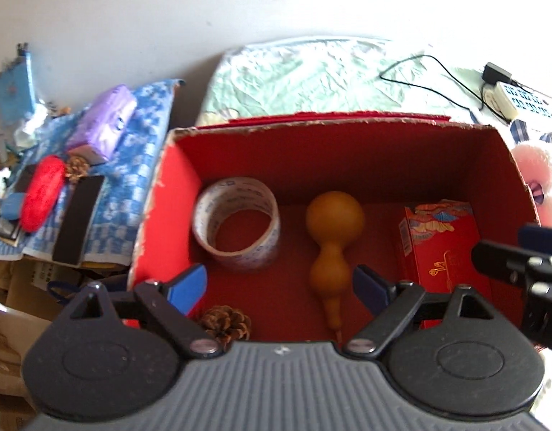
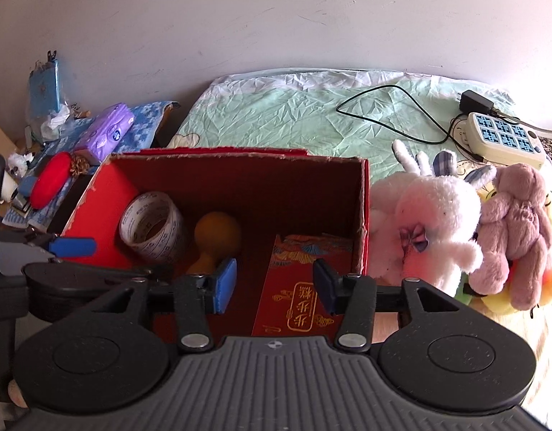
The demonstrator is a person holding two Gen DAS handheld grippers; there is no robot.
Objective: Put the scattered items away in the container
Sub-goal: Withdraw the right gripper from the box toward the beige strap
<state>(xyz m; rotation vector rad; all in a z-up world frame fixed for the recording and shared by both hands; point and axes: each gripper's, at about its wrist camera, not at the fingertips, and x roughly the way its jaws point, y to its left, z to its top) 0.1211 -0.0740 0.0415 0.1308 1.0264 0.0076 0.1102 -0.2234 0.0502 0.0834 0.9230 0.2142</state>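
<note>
A red cardboard box [image 1: 348, 143] [image 2: 107, 186] stands open in front of me. Inside lie a roll of clear tape [image 1: 238, 222] [image 2: 152, 228], a tan gourd [image 1: 333, 230] [image 2: 215, 237], a red packet [image 1: 445, 244] [image 2: 297, 287] and a pine cone [image 1: 225, 325]. My left gripper [image 1: 279, 287] is open and empty above the box's near side. My right gripper [image 2: 274, 285] is open and empty over the red packet. The right gripper also shows at the right edge of the left wrist view [image 1: 527, 251].
Left of the box, a blue patterned cloth [image 1: 132, 165] holds a purple tissue pack [image 1: 103, 125], a red oval case [image 1: 42, 194], a black block [image 1: 78, 219] and a second pine cone [image 1: 76, 167]. Right of it sit plush toys [image 2: 437, 215] and a power strip [image 2: 502, 140].
</note>
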